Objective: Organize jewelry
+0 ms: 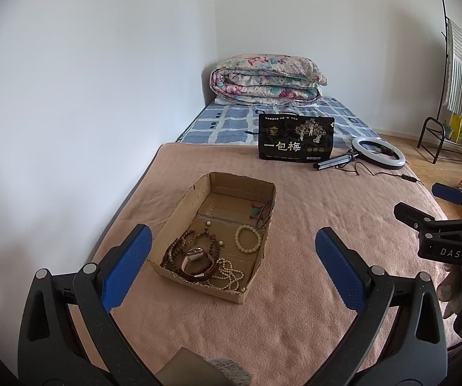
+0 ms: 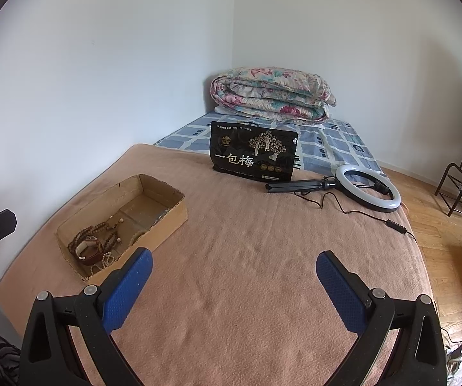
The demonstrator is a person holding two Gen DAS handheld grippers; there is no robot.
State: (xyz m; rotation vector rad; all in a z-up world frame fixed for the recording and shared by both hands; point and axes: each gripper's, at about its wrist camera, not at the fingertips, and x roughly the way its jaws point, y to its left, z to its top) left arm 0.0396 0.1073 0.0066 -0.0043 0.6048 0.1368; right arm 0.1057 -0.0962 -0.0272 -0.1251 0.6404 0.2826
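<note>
The left tongs (image 1: 232, 267) are spread wide with nothing between the blue pads, hovering just short of the shallow cardboard box (image 1: 179, 212) on the bed's pink blanket (image 1: 311, 225). In the box's end nearest them lie brown prayer beads (image 1: 174, 249), a leather-strapped watch (image 1: 198, 262), a white bead necklace (image 1: 227, 275) and a cream bead bracelet (image 1: 248, 238). The right tongs (image 2: 234, 276) are equally wide and empty over bare blanket, the box off to their left, a black snack bag (image 2: 253, 151) and ring light (image 2: 367, 189) beyond them.
</note>
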